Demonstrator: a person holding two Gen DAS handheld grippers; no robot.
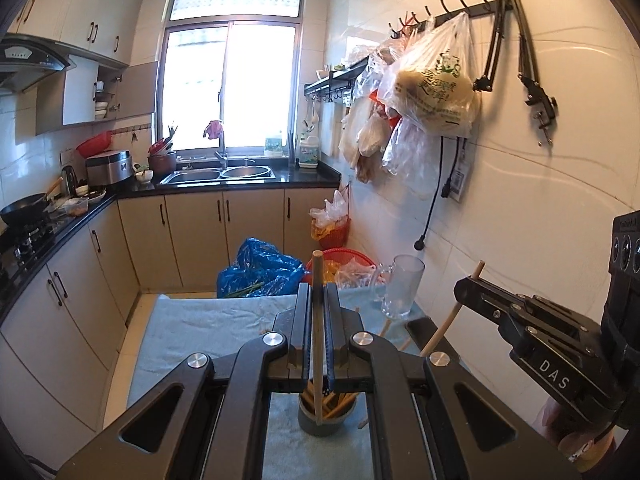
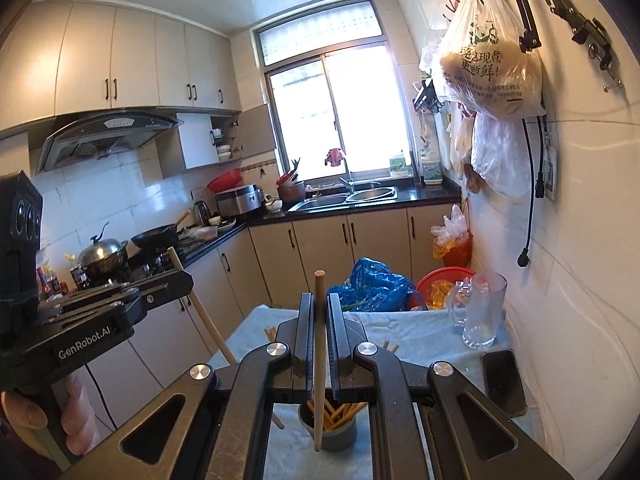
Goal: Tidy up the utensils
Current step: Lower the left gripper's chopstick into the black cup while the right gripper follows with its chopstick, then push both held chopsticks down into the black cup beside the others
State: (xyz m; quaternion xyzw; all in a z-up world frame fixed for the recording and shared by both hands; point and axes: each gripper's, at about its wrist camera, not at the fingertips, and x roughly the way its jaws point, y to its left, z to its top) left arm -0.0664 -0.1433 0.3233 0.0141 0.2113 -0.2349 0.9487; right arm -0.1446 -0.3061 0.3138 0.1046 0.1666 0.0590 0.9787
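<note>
1. 1 wooden chopstick (image 1: 317, 320) stands upright, clamped in the left hand-held gripper (image 1: 318, 312) above the grey holder (image 1: 320, 420) of chopsticks.
2. The right hand-held gripper (image 2: 319, 320) clamps another chopstick (image 2: 319, 360) above that holder.
3. The holder stands on the blue-towelled counter (image 1: 208, 328), glass mug (image 1: 402, 286) beyond.

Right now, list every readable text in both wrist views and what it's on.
"DAS": right gripper body, left wrist view.
"GenRobot.AI": left gripper body, right wrist view.
"现煮 更新鲜!": hanging plastic bag; its smaller print is too small to read.
Phone, bottle labels by the window, wall tag: unreadable.
</note>
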